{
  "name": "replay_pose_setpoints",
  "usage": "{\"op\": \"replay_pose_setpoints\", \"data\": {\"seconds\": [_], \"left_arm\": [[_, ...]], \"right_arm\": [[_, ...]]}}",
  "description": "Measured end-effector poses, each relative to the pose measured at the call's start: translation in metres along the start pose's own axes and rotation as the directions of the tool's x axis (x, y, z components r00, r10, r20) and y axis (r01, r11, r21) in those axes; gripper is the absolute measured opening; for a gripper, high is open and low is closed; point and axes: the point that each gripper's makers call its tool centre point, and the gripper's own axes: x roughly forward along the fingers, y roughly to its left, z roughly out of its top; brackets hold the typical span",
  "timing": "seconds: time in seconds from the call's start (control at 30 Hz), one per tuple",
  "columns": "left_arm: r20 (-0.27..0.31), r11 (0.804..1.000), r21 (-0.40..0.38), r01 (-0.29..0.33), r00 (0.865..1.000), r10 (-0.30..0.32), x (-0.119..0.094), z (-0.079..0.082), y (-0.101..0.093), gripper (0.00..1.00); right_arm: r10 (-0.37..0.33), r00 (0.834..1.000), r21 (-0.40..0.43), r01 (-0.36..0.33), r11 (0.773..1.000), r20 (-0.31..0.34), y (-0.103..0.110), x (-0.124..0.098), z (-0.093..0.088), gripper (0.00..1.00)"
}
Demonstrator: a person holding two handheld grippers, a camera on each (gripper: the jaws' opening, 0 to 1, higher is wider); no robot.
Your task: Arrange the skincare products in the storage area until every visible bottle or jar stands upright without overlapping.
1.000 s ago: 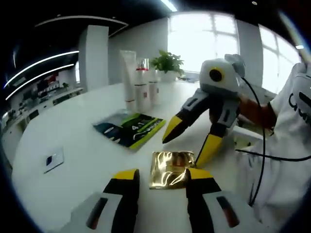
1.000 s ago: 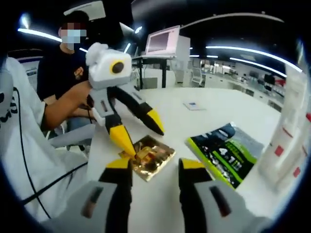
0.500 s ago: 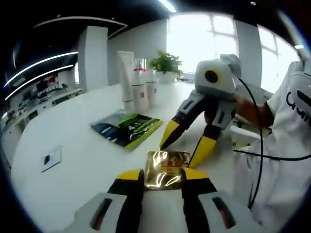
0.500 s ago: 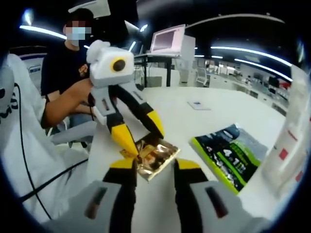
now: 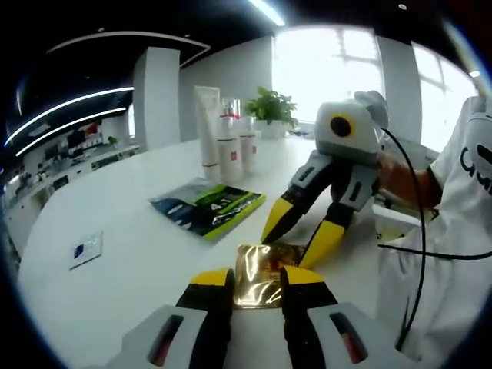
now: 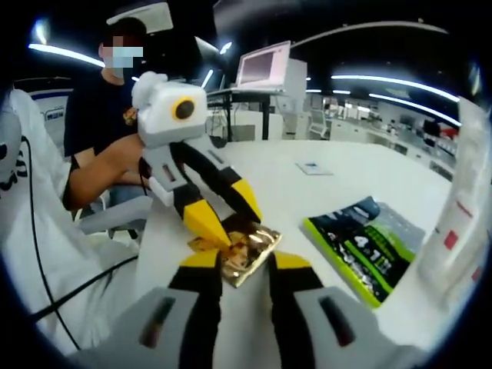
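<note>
The gold foil sachet (image 5: pixel 264 273) looks thin, light and limp, with a slick mirror surface, so it would likely crumple or slide if pinched mid-face; a sealed edge seems the safest hold, and it can hardly stand without support. It is a small, flat, shiny gold rectangle, creased, with faint darker print that is too blurred to read. It lies on the white counter (image 5: pixel 131 254), its near edge between the tips of the left tool (image 5: pixel 254 277), whose jaws stand narrowly apart beside it; whether they actually pinch the foil cannot be told. The right tool (image 5: pixel 294 231) reaches in from beyond, jaws spread, tips down on the sachet's far edge. In the right gripper view the sachet (image 6: pixel 247 251) sits between the tips of that tool (image 6: pixel 244 260). Beyond and left of the left tool lie a green-and-black packet (image 5: pixel 209 207) and upright white tubes and bottles (image 5: pixel 224 137).
</note>
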Motion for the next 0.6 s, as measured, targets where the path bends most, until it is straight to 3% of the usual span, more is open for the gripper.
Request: {"op": "replay_pose_setpoints", "data": {"seconds": [0.23, 0.6], "left_arm": [[0.036, 0.998, 0.04, -0.051, 0.998, 0.05, 0.0042, 0.0024, 0.0012, 0.18], [0.052, 0.997, 0.016, -0.069, 0.996, 0.068, 0.0072, 0.0024, -0.005, 0.16]], "right_arm": [[-0.018, 1.0, 0.02, 0.018, 1.0, 0.009, -0.0028, -0.0002, -0.0008, 0.18], [-0.044, 0.999, 0.029, 0.044, 0.999, 0.013, -0.0083, -0.0001, -0.0014, 0.11]]}}
